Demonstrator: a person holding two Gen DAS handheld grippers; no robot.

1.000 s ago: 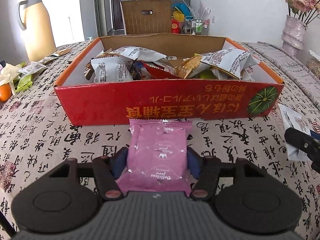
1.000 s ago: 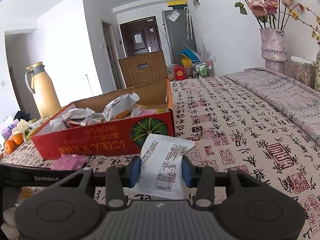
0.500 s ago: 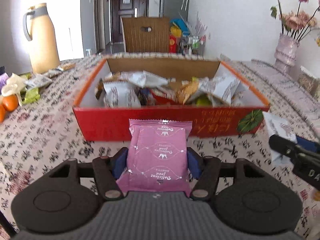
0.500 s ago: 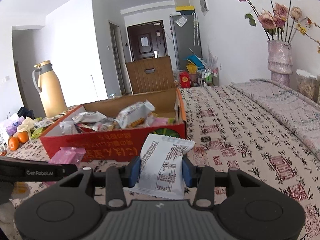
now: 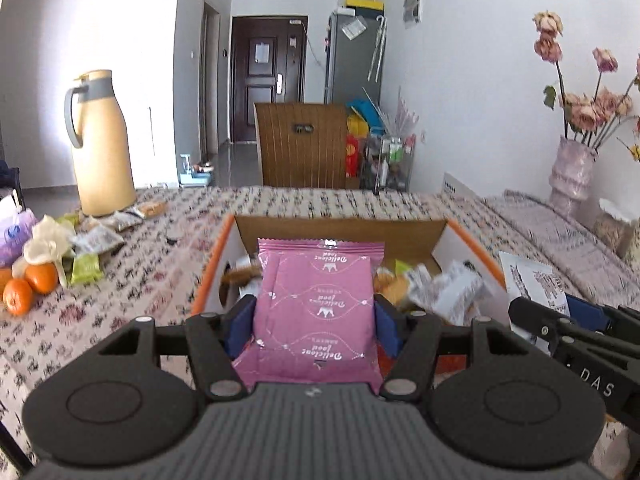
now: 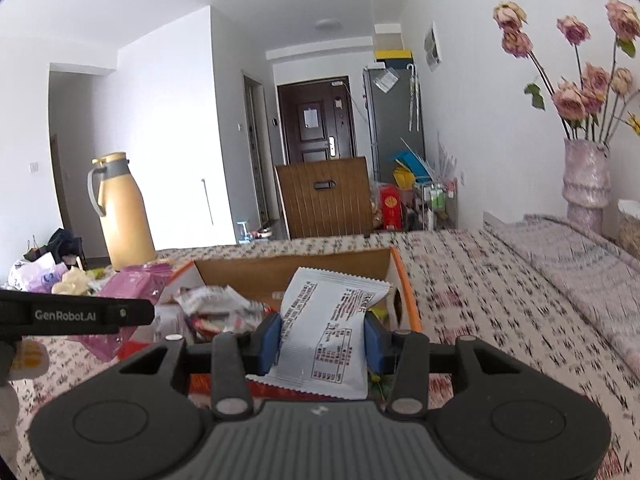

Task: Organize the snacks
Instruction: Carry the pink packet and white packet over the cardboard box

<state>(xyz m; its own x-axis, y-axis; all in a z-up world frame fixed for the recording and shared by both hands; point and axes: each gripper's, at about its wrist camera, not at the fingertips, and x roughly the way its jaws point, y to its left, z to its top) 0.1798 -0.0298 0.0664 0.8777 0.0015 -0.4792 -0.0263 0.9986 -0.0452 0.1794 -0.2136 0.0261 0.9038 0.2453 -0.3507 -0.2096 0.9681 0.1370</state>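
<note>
While the left gripper (image 5: 316, 316) clamps an upright pink snack packet (image 5: 316, 304) and the right gripper (image 6: 323, 340) pinches a white one (image 6: 326, 336), the open snack box (image 5: 340, 226) lies just ahead and below both, each about equally near.

Between the blue pads (image 5: 385, 327) of our left hand-held gripper (image 5: 316, 326) we see a pink packet (image 5: 316, 312) with white looping lines, crowns and lettering. Our right hand-held gripper (image 6: 322, 338), black with blue pads too, frames a white packet (image 6: 326, 338) printed in dark red and black text. Just ahead of both, the box (image 5: 466, 236) shows brown card inside, white side walls and orange edges. Under it the table (image 5: 132, 292) wears a pale cloth scattered with black and dark red characters. Left of our left hand-held gripper lie oranges (image 5: 30, 286); further ahead stands a tan jug (image 5: 102, 148) with a grey handle.
</note>
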